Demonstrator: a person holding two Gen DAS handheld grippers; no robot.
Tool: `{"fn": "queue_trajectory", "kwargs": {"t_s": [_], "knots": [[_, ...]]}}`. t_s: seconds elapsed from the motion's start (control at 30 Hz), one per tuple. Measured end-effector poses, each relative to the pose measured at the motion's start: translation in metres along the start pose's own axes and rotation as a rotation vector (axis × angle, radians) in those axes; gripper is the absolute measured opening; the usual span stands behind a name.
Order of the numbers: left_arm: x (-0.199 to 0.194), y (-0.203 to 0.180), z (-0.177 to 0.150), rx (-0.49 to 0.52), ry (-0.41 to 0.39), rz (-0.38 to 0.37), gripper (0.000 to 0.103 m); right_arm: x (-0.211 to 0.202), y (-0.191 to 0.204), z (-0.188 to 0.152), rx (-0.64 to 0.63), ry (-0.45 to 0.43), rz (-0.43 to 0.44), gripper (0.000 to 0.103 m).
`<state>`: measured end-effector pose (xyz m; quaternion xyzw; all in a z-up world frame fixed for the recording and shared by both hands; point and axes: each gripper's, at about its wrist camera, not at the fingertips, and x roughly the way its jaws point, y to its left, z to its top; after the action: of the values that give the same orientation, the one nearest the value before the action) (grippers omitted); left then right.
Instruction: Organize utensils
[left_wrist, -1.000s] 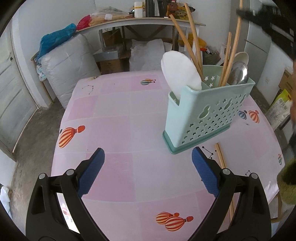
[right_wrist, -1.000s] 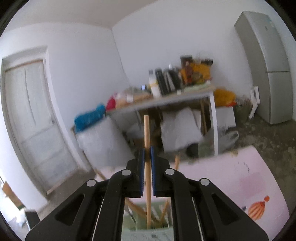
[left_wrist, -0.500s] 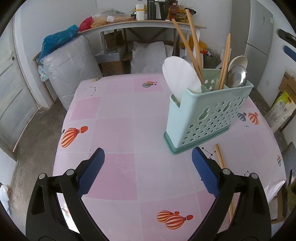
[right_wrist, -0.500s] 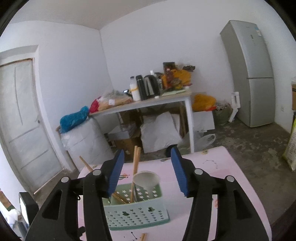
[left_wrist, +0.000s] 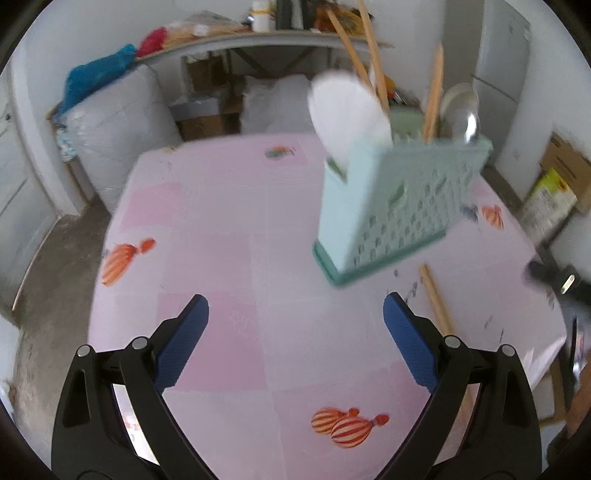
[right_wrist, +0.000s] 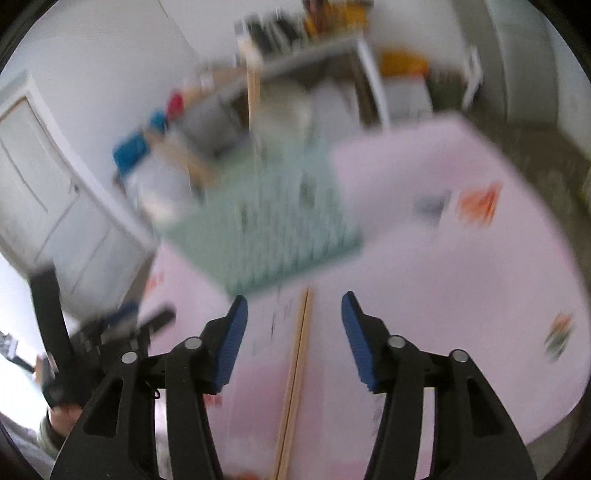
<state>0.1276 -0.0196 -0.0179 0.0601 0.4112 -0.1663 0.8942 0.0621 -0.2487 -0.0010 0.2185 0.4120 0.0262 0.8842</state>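
caddy (left_wrist: 399, 206): spoons, chopsticks | left claw (left_wrist: 295, 336) wide, empty | right claw (right_wrist: 293, 332) closing, empty

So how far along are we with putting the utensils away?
Mostly done: the green caddy already holds the white paddle, spoons and several chopsticks. In hand: nothing; the right gripper, jaws closing and empty, sits above the wooden chopsticks lying on the table. Left: pick those up and slot them in.

Even daylight, no glare; I see fisheye bending at edges, heavy motion blur beyond the right fingers (right_wrist: 231, 332).
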Motion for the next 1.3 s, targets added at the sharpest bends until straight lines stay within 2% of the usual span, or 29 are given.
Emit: {"fn": "queue_trajectory", "kwargs": {"t_s": [0.07, 0.13, 0.2, 0.27, 0.53, 0.7, 0.83, 0.97, 1.1, 1.3], "knots": [[0.007, -0.002, -0.008, 0.02, 0.021, -0.009, 0.091, 0.018, 0.004, -0.018, 0.001, 0.073, -0.018, 0.037], [0.014, -0.004, -0.018, 0.044, 0.048, -0.032, 0.091, 0.03, 0.007, -0.03, -0.004, 0.11, -0.043, 0.03], [0.019, -0.007, -0.026, 0.053, 0.069, -0.062, 0.091, 0.038, 0.008, -0.035, -0.017, 0.126, -0.09, 0.025], [0.02, -0.01, -0.031, 0.053, 0.079, -0.099, 0.091, 0.043, 0.01, -0.04, -0.014, 0.137, -0.098, 0.019], [0.02, -0.018, -0.036, 0.05, 0.058, -0.196, 0.091, 0.054, 0.015, -0.048, -0.087, 0.145, -0.173, 0.008], [0.021, -0.03, -0.034, 0.061, 0.045, -0.239, 0.091, 0.057, 0.018, -0.049, -0.128, 0.121, -0.213, 0.007], [0.022, -0.044, -0.031, 0.082, 0.038, -0.294, 0.09, 0.048, 0.004, -0.05, -0.086, 0.099, -0.237, 0.007], [0.026, -0.066, -0.028, 0.115, 0.059, -0.364, 0.074, 0.041, -0.012, -0.05, -0.038, 0.078, -0.252, 0.007], [0.036, -0.082, -0.026, 0.136, 0.098, -0.394, 0.059, 0.039, -0.02, -0.051, 0.0, 0.06, -0.235, 0.007], [0.049, -0.105, -0.022, 0.181, 0.133, -0.362, 0.048, 0.037, -0.024, -0.052, 0.015, 0.047, -0.214, 0.007]]}}
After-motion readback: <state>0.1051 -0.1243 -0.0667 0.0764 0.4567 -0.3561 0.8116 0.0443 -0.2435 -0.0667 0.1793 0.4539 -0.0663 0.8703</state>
